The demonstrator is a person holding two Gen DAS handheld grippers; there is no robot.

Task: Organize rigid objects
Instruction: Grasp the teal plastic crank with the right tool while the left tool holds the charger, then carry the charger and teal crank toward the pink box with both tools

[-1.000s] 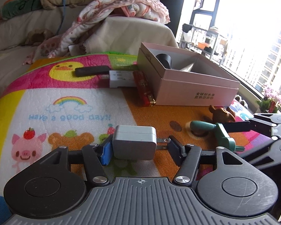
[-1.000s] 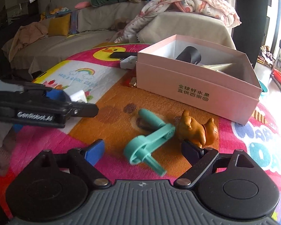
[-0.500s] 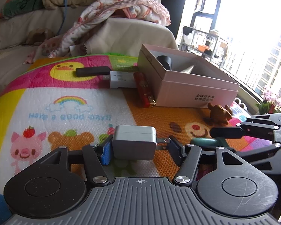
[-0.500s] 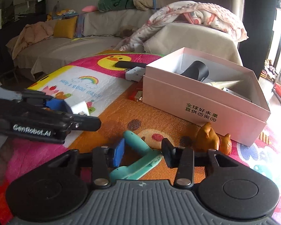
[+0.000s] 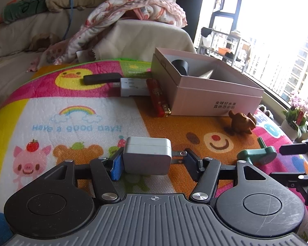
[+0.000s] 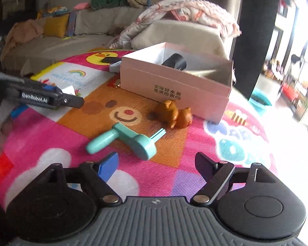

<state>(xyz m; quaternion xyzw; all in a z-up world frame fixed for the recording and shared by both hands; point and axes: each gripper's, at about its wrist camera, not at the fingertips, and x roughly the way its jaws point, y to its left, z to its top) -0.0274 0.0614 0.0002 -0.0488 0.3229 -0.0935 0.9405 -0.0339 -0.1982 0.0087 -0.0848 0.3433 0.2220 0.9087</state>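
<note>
**Two grippers over the play mat, one loaded, one free**

Two grippers work above a colourful play mat (image 5: pixel 76 110). The left gripper (image 5: pixel 152 162) is closed on a grey charger block (image 5: pixel 147 156): its blue pad presses the block's left face and the opposite finger meets the metal prongs on the right. The block sits level between the fingers, above the mat's cartoon bear print.

The right gripper (image 6: pixel 157 165) stands wide apart with nothing between its fingers. Just ahead of it a teal crank handle (image 6: pixel 126 140) lies flat on the mat, clear of both fingertips. Beyond the handle, a brown animal figurine (image 6: pixel 173 113) stands near the front wall of a pink cardboard box (image 6: pixel 174 90).

The box is open at the top; a black cylinder (image 5: pixel 180 66) leans inside it near the far corner. Against the box's left side, in the left wrist view, lies a red lighter-like item (image 5: pixel 158 97), touching a white adapter (image 5: pixel 133 87), and past that a black bar (image 5: pixel 102 78) rests on the yellow duck print. A sofa with a pink patterned blanket (image 5: pixel 133 10) fills the background.
</note>
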